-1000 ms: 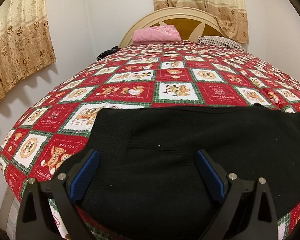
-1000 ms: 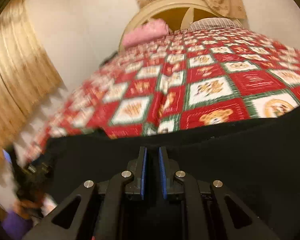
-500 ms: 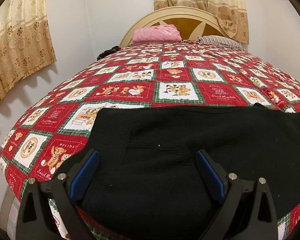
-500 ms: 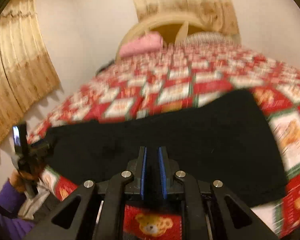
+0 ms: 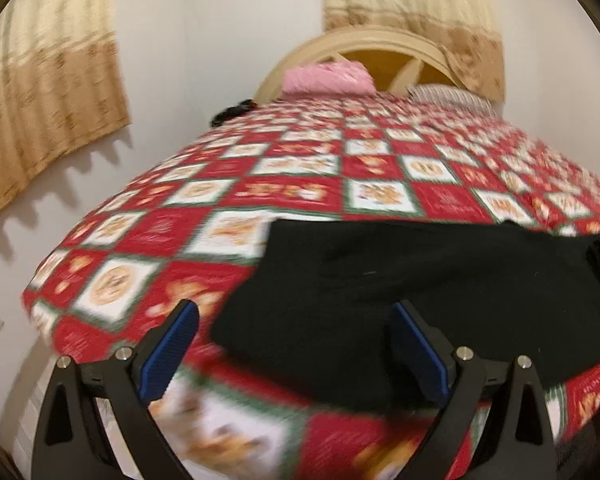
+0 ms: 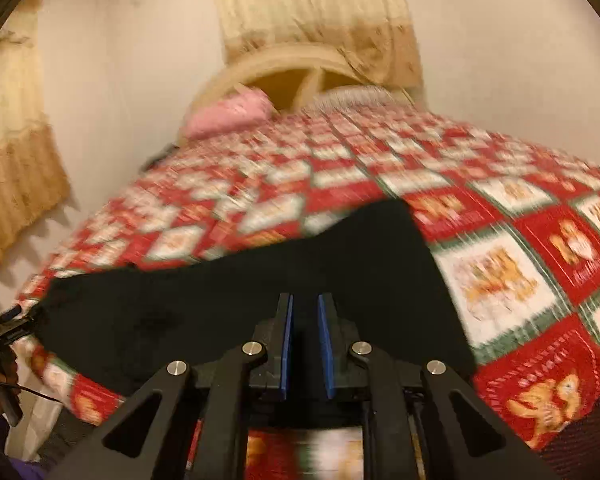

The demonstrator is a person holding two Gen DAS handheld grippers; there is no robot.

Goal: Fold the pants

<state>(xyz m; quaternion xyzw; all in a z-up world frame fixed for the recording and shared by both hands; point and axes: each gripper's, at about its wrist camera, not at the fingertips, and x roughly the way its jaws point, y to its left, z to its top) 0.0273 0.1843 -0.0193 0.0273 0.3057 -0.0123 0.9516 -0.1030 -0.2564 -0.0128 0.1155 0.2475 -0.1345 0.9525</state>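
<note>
Black pants [image 5: 420, 284] lie folded flat near the front edge of the bed; they also show in the right wrist view [image 6: 260, 300]. My left gripper [image 5: 296, 344] is open and empty, held off the near left corner of the pants, with blue pads [image 5: 172, 344]. My right gripper [image 6: 304, 320] has its jaws almost together with a narrow gap between them and nothing in it, held above the pants' near edge. The left gripper [image 6: 8, 324] shows at the far left of the right wrist view, by the pants' left end.
The bed has a red, white and green patchwork quilt [image 5: 380, 176]. A pink pillow [image 5: 328, 78] and a striped pillow [image 5: 448, 98] lie by the wooden headboard [image 5: 380, 48]. Curtains [image 5: 48, 92] hang on the left wall. A dark object [image 5: 232, 112] lies at the bed's far left edge.
My left gripper has pulled back and to the left off the pants, staying open. My right gripper has drawn back and risen from the pants, jaws still nearly together.
</note>
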